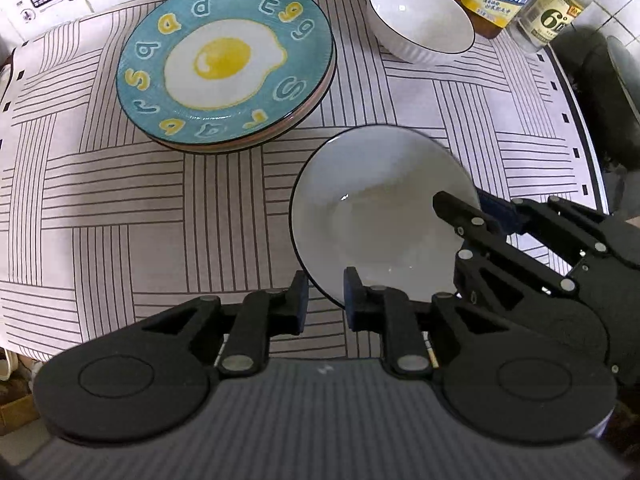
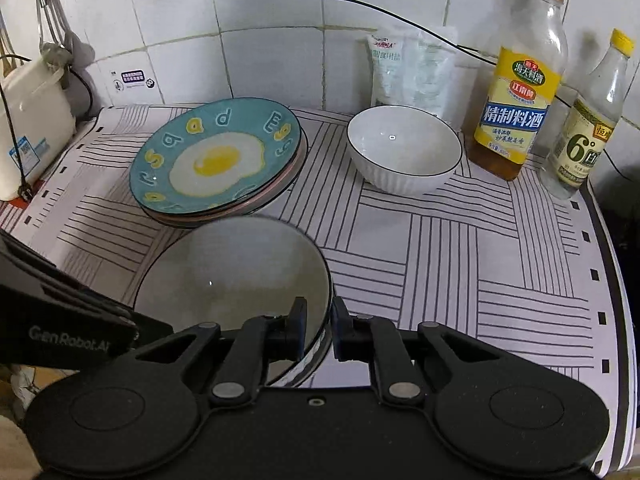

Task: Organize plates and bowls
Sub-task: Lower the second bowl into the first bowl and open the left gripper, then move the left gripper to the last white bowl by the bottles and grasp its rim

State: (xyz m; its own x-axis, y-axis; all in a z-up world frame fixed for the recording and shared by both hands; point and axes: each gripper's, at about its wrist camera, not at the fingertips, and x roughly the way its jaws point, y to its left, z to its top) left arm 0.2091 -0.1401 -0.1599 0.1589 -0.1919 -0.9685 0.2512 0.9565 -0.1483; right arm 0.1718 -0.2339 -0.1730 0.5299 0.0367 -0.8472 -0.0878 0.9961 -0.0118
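Note:
A white bowl with a dark rim [image 1: 380, 212] [image 2: 240, 268] is at the front of the striped mat. My right gripper [image 2: 318, 330] is shut on its rim, one finger inside and one outside; it also shows in the left wrist view [image 1: 476, 210]. My left gripper [image 1: 326, 300] straddles the bowl's near rim, jaws slightly apart on either side of it. A stack of plates topped by a teal fried-egg plate [image 1: 226, 64] [image 2: 218, 156] sits at the back left. A second white bowl [image 1: 420, 20] [image 2: 402, 148] stands at the back right.
Two bottles [image 2: 520, 92] [image 2: 588, 128] and a white pouch [image 2: 408, 72] stand along the tiled back wall. A white appliance [image 2: 28, 128] is at the far left. A dark object [image 1: 604, 88] lies past the mat's right edge.

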